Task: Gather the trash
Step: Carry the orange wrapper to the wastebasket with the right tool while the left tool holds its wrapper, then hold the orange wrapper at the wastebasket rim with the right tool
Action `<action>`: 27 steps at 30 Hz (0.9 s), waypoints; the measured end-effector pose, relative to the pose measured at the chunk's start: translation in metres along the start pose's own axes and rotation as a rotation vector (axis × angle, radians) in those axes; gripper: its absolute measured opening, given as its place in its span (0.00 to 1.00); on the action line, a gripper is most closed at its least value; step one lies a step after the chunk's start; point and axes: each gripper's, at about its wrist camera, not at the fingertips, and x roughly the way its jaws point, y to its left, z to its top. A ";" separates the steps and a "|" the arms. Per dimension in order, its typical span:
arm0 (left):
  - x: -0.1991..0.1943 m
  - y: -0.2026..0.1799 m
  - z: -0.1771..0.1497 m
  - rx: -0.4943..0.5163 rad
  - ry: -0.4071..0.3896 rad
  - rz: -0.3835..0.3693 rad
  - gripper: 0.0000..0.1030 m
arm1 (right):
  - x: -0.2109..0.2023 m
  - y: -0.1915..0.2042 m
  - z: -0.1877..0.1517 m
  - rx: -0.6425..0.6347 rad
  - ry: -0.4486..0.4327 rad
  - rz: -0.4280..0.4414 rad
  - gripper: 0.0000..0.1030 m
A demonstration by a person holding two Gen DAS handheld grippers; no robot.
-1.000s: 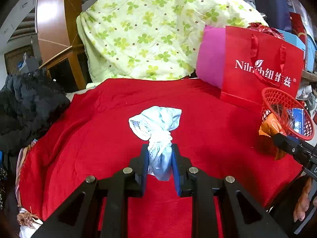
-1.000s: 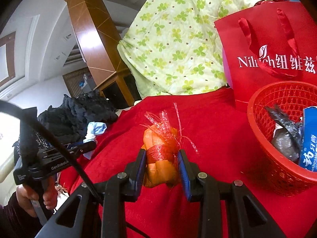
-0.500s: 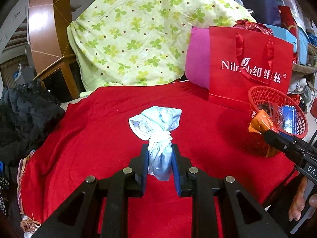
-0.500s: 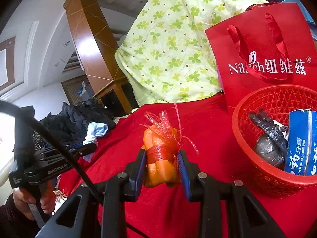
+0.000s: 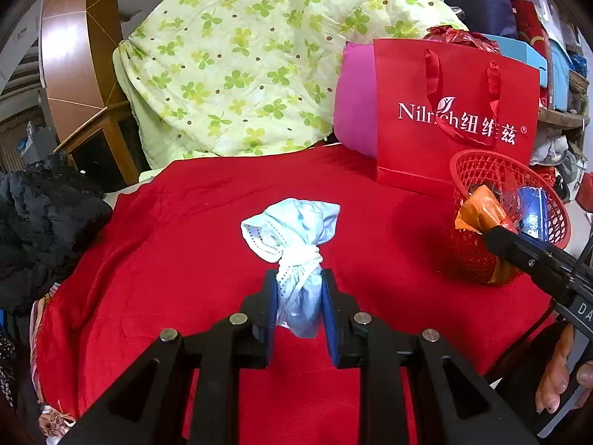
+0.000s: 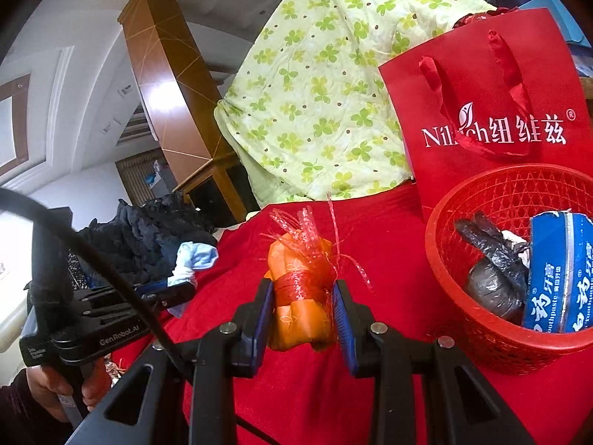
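Note:
My left gripper point(image 5: 299, 296) is shut on a knotted pale blue face-mask bundle point(image 5: 296, 237), held above the red cloth point(image 5: 178, 259). My right gripper point(image 6: 303, 309) is shut on an orange wrapper bundle tied with red plastic string point(image 6: 301, 289), held just left of the red mesh basket point(image 6: 493, 337). The basket holds a black bag point(image 6: 489, 256) and a blue toothpaste box point(image 6: 559, 274). In the left wrist view the right gripper point(image 5: 493, 231) holds the orange bundle point(image 5: 478, 211) at the rim of the basket point(image 5: 481, 165). The left gripper and mask bundle point(image 6: 194, 259) show at the left of the right wrist view.
A red gift bag point(image 5: 456, 111) stands behind the basket, with a pink cushion point(image 5: 354, 111) beside it. A green clover quilt point(image 5: 237, 59) is piled at the back. Dark clothing point(image 5: 40, 230) lies at the left edge. A wooden headboard point(image 5: 78, 59) rises at the far left.
My right gripper has carried the orange bundle closer to the basket, now at its rim. My left gripper has shifted a little toward the basket, still gripping the mask bundle.

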 end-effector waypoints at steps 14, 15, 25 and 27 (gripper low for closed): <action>0.007 -0.012 -0.003 0.008 0.030 -0.022 0.23 | -0.014 -0.006 0.003 0.015 -0.034 0.010 0.33; 0.007 -0.014 -0.004 0.011 0.030 -0.022 0.23 | -0.015 -0.006 0.003 0.017 -0.036 0.009 0.33; 0.011 -0.025 -0.005 0.033 0.042 -0.037 0.23 | -0.021 -0.012 0.006 0.033 -0.060 0.011 0.33; 0.010 -0.026 -0.005 0.039 0.041 -0.037 0.23 | -0.022 -0.012 0.007 0.035 -0.066 0.013 0.33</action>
